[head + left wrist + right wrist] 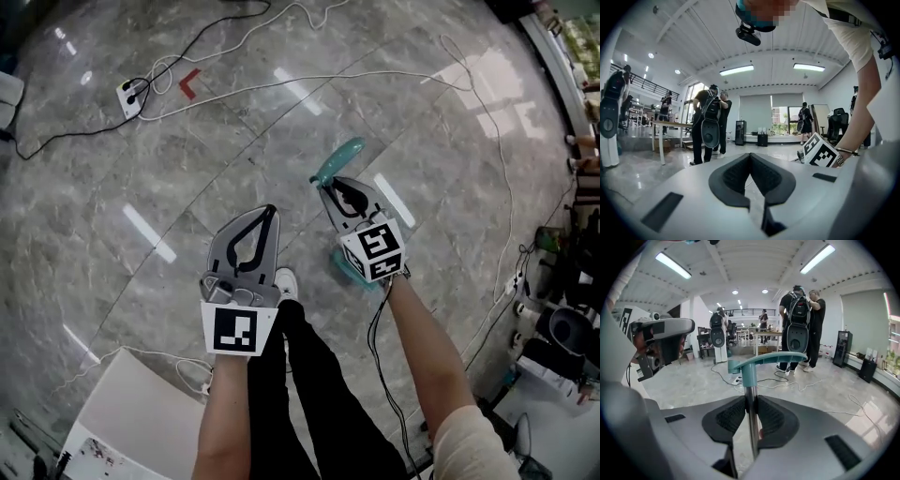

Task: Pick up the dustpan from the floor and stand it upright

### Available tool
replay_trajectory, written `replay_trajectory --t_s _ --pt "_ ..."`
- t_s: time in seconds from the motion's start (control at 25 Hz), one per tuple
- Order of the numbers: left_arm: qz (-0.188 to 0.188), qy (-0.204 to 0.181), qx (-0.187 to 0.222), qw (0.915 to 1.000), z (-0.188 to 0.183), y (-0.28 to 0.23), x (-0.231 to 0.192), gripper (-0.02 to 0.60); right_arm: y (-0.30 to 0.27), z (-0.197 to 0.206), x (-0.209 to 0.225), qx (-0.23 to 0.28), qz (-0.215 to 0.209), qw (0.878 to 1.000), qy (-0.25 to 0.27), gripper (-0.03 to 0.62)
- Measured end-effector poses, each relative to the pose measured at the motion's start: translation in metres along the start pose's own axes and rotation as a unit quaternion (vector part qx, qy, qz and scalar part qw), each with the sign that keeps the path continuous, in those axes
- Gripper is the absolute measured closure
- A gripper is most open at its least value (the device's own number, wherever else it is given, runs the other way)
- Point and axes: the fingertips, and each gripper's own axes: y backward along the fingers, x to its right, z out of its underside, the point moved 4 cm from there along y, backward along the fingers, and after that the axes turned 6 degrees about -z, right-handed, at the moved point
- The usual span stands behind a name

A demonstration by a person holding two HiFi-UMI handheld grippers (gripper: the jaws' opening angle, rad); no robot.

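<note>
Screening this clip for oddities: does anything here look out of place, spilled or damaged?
Nothing looks spilled or damaged. The dustpan looks roughly upright, its metal shaft clamped in the right gripper. Only the loose cables snaking across the floor from the power strip look untidy.

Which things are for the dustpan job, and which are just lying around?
For the job:
- dustpan, clamped in the right gripper
- left gripper, shut and empty

Just lying about:
- power strip
- red tape mark
- white cable
</note>
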Motion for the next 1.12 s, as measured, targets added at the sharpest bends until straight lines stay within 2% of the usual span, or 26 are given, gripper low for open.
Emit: replay_trajectory --t_s 0.08,0.16,0.28,0.48,0.68,0.8,1.04,1.08,1.12 --pt "0.02 -0.013 0.008 0.9997 -0.015 -0.005 0.023 0.571 0.033 0.001 0.013 0.019 0.03 0.999 -0.005 0.497" --pt "0.045 -0.023 -0.002 0.9988 -0.026 -0.002 0.053 0.571 0.069 0.006 0.021 0.031 0.054 0.998 -0.002 0.497" --pt "0.074 -0.027 -0.009 0.9968 -0.037 0.006 0.1 0.571 0.125 0.021 0.025 0.046 0.069 0.997 -0.002 0.5" --pt "0.093 -0.036 -0.014 0.9949 -0.055 0.006 0.182 0.571 0.21 0.05 0.049 0.083 0.099 0.991 -0.038 0.5" --pt "0.081 -0.054 -0.022 0.995 -0.079 0.01 0.262 0.571 0.273 0.077 0.069 0.108 0.099 0.987 -0.072 0.499" --pt "0.073 -0.049 -0.03 0.9957 -0.089 0.014 0.304 0.571 0.302 0.092 0.077 0.103 0.086 0.989 -0.057 0.499" --pt "0.073 -0.087 -0.023 0.9932 -0.117 0.013 0.35 0.571 0.339 0.098 0.086 0.083 0.053 0.994 -0.037 0.499" --pt "0.067 -0.077 -0.022 0.9945 -0.128 0.012 0.353 0.571 0.35 0.096 0.09 0.074 0.057 0.995 -0.037 0.499" --pt "0.053 -0.042 -0.016 0.9976 -0.142 0.013 0.355 0.571 0.363 0.096 0.094 0.059 0.065 0.995 -0.041 0.499"
